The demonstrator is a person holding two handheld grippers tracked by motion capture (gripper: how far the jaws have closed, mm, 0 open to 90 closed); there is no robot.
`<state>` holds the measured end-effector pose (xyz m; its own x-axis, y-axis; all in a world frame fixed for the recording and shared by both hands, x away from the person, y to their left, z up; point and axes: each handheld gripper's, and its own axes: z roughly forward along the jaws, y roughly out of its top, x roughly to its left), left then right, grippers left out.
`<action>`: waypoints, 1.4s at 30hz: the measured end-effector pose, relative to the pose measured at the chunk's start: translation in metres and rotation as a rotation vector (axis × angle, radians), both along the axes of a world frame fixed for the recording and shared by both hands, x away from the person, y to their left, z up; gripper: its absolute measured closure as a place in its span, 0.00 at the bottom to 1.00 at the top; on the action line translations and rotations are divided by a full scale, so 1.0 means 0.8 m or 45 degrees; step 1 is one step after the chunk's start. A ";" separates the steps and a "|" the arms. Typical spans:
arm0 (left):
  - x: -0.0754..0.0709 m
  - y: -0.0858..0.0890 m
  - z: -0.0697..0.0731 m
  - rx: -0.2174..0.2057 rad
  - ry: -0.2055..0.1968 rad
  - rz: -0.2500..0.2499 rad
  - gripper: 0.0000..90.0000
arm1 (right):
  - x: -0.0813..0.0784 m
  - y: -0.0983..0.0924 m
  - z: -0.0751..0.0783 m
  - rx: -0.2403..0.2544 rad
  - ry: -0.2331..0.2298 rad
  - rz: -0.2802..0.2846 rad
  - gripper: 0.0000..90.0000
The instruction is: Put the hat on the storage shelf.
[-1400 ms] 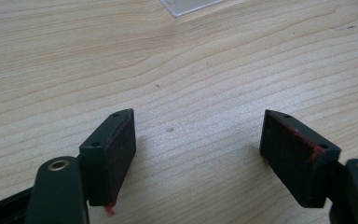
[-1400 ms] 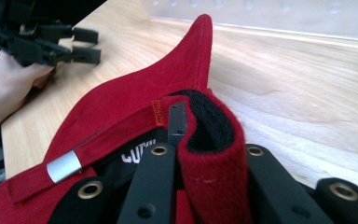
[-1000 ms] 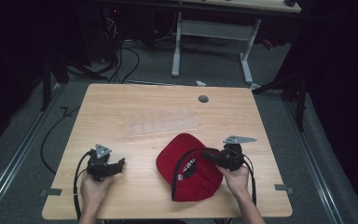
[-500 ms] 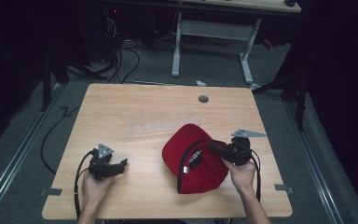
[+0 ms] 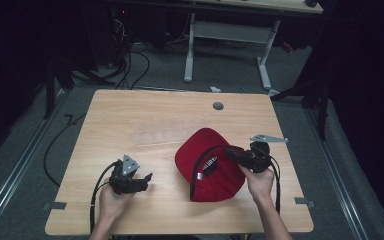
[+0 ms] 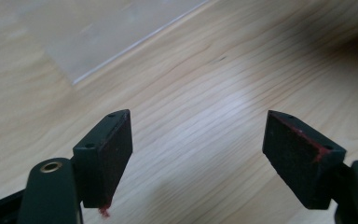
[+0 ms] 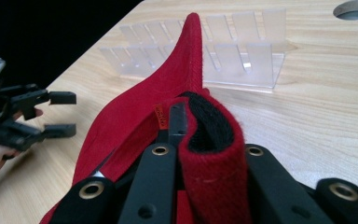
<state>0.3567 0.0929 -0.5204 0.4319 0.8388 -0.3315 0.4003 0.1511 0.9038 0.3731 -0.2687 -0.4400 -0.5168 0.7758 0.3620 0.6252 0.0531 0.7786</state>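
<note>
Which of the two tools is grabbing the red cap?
The right tool. It is pinched shut on the back edge of the red cap, while the left tool sits open over bare wooden table, holding nothing.

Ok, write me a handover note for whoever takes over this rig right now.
Right gripper: shut on the rear strap of the red fabric baseball cap, which lies underside up on the right half of the light wooden table.
Left gripper: open, holding nothing, low over bare wood at front left.
Clear plastic slotted rack: behind the cap, untouched.
Done: cap gripped. Left: wherever the cap goes; it isn't on the rack yet.
</note>
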 end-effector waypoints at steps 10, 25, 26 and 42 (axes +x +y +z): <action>-0.006 -0.057 0.014 -0.018 -0.025 -0.173 0.24 | 0.003 0.003 0.011 0.030 -0.004 -0.028 0.92; -0.020 -0.106 0.016 0.041 -0.055 -0.270 0.19 | 0.010 0.025 0.036 0.026 -0.025 -0.047 0.92; -0.021 -0.106 0.017 0.037 -0.057 -0.278 0.19 | 0.011 0.028 0.038 0.024 -0.031 -0.042 0.92; -0.028 -0.088 0.035 0.001 -0.164 -0.217 0.19 | 0.000 0.062 0.043 -0.239 -0.100 -0.061 0.91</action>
<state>0.3341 0.0221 -0.4925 0.6063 0.7502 -0.2637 0.3012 0.0902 0.9493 0.3729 -0.2194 -0.4058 -0.4989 0.8502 0.1683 0.5679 0.1740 0.8045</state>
